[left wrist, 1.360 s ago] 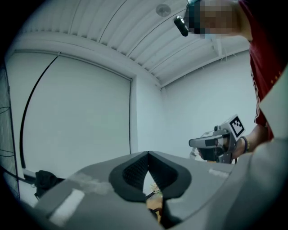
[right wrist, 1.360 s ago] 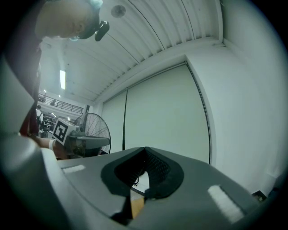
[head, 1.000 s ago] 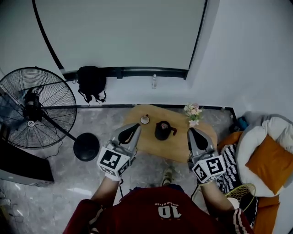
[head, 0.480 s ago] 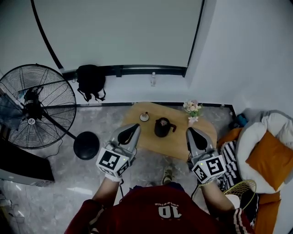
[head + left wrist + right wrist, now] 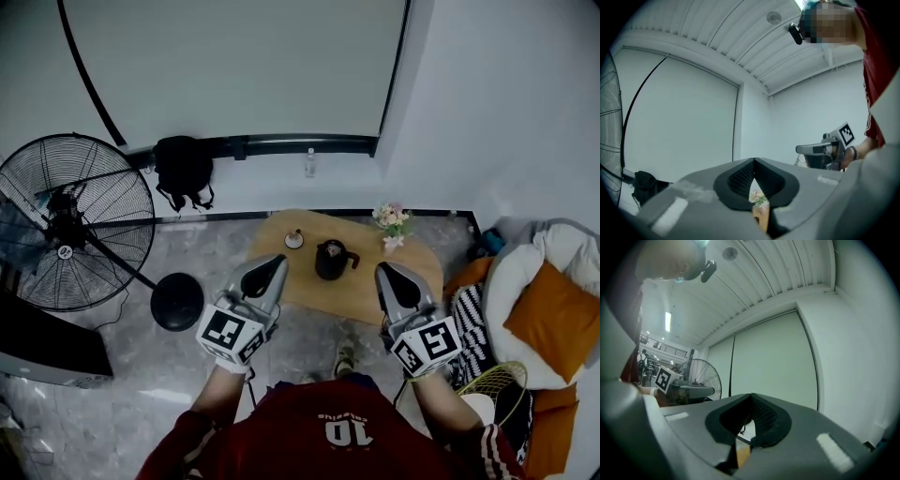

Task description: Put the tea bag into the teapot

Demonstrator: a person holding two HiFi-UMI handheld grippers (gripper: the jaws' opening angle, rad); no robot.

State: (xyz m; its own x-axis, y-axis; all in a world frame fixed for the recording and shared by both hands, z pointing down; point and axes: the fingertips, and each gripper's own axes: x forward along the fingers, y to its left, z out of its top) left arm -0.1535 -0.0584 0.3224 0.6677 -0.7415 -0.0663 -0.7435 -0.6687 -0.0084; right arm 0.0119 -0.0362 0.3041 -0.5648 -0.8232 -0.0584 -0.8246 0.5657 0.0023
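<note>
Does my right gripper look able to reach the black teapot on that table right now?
Probably yes, with a stoop: the teapot stands in the open on the low table, with nothing between it and the right gripper, which is shut and held higher up.

Head view, layout.
- Low oval wooden table: centre, on floor, before rear wall.
- On table: black teapot approx. mid; small round dish left-rear of teapot, apart; flower bunch at right-rear edge.
- Left gripper over table's left edge, right gripper over right part; teapot betw. them, slightly further back.
- Large standing fan: left of table; its round base disc betw. fan & table.
- Dark wall rail behind table; black backpack at rail's left end, small bottle just below rail.
- Orange cushion on pale padded seat, far right.
</note>
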